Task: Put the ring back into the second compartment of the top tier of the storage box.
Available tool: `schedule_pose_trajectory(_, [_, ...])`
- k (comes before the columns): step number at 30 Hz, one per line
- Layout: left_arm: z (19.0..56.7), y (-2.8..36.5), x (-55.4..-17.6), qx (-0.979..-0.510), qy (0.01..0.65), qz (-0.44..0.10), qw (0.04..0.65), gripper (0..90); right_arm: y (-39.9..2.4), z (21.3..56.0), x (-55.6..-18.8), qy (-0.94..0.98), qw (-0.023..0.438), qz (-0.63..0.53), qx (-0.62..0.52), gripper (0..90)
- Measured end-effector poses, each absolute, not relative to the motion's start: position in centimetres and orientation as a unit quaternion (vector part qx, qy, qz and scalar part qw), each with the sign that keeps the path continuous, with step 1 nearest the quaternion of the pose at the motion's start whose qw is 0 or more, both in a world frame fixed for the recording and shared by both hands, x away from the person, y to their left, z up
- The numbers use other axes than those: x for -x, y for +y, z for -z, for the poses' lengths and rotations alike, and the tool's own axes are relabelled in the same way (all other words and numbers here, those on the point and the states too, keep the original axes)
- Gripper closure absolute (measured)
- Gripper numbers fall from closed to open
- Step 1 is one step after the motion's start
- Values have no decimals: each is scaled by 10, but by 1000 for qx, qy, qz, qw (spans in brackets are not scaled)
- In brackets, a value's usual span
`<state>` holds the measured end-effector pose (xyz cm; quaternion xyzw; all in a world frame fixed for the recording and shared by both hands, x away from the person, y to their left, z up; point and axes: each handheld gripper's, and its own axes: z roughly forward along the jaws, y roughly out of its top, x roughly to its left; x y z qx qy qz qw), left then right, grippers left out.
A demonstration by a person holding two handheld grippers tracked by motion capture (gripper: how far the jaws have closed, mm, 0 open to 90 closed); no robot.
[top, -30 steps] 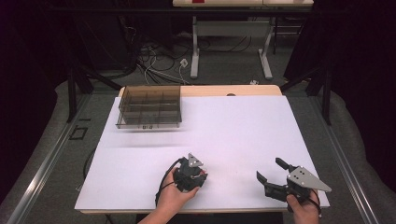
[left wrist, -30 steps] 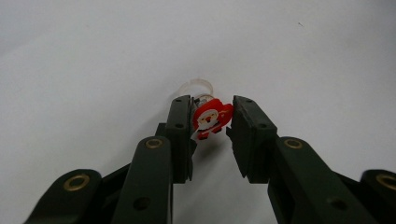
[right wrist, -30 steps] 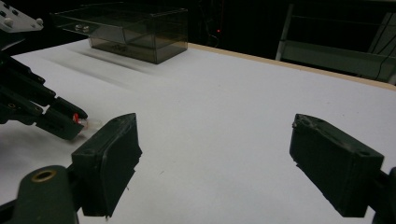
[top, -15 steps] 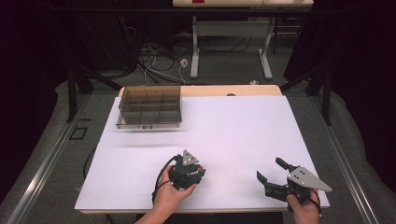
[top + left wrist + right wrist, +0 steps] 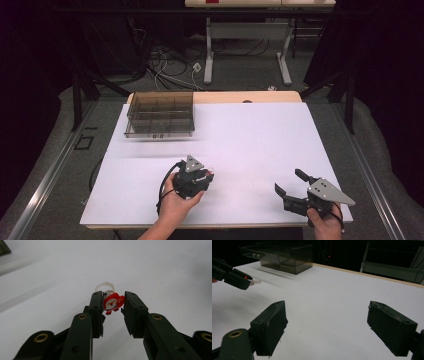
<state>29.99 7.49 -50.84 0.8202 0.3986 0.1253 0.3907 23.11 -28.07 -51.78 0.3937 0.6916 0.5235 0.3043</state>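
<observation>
My left gripper point(image 5: 206, 176) is shut on a small ring toy point(image 5: 113, 302): a red and white Santa figure on a clear plastic ring. The Santa sits pinched between the two pads, and the clear band pokes out past the tips. The gripper hovers over the white table sheet point(image 5: 250, 135), near its front middle. The right gripper view catches the left gripper point(image 5: 249, 281) at the left, with the pale ring point(image 5: 257, 282) at its tip. My right gripper point(image 5: 287, 180) is held near the front right corner, open with nothing between its jaws point(image 5: 327, 315).
A smoky clear compartment box point(image 5: 160, 114) stands at the back left of the sheet; it appears again as the box point(image 5: 282, 257) far off, with small items inside. The wooden table edge point(image 5: 270, 96) runs along the back. Table legs and cables lie beyond.
The left hand has lifted and moved a little away from the front edge with the ring toy in its jaws. The right gripper has stayed put.
</observation>
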Motion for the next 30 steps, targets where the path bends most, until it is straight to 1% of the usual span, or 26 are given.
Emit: schedule_pose_trajectory(30, [486,120,-314,-772,452,-153,420,693,-281,517,-231,693,304,-525,-389,149])
